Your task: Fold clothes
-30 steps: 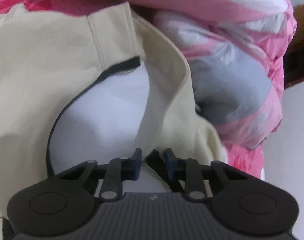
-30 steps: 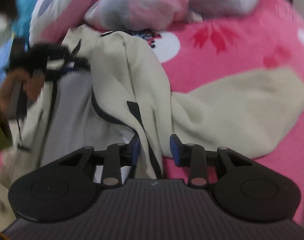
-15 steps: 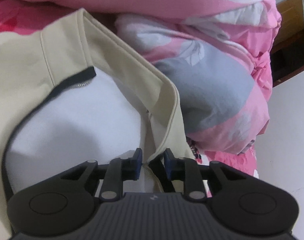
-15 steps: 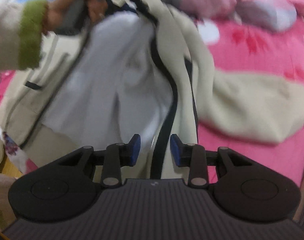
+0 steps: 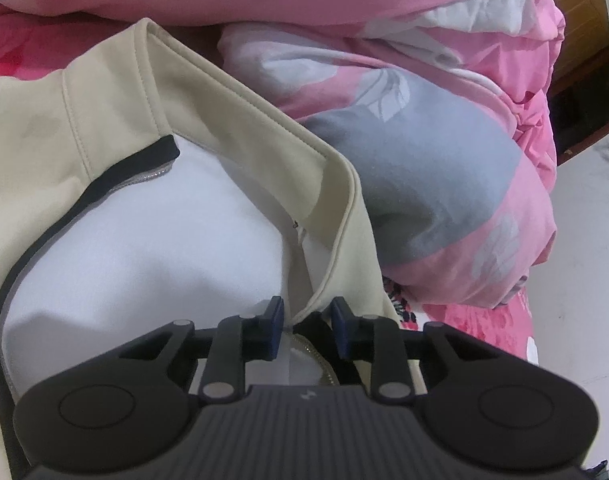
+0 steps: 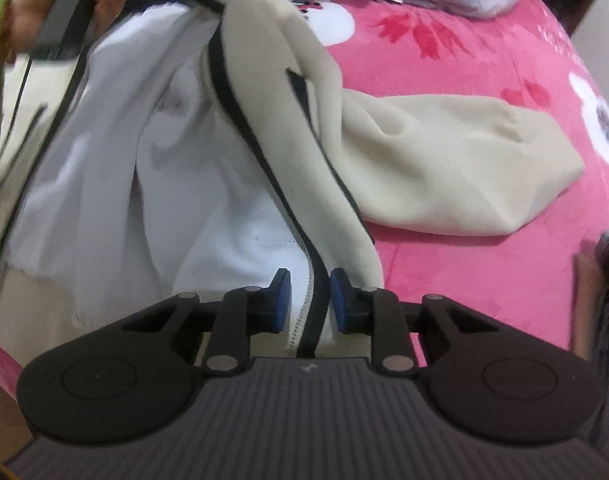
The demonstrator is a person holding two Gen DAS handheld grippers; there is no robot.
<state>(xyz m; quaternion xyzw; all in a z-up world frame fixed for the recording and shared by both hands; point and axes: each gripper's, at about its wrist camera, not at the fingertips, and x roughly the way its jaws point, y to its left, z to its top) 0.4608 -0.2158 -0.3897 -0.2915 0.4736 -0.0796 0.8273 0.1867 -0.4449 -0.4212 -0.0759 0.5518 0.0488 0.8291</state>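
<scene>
The cream jacket (image 6: 264,92) with its white lining lies opened across the pink bed (image 6: 484,60), filling the left and middle of both views, one sleeve (image 6: 456,160) spread flat toward the right of the right wrist view. In the left wrist view the jacket's collar (image 5: 244,104) runs diagonally from upper left toward the lower middle, and the dark zipper edge (image 5: 84,204) curves down the left side around the white lining. The left gripper (image 5: 306,330) sits at the bottom middle of that view with the jacket's front edge and a bit of zipper between its jaws, which are closing; the fabric looks bunched and pinched there. The right gripper (image 6: 309,302) is at the bottom middle of its own view, its jaws closing around the dark zipper strip (image 6: 240,92) (a small gap still shows on the left pad's side, so the hold is not firm). In the upper left of the right wrist view a hand (image 6: 40,8) with a green cuff grasps the other tool, lifting the collar end, blurred. A pink, grey and white quilt (image 5: 404,140) is heaped to the right of the collar in the left wrist view, with pale floor at the far right.
</scene>
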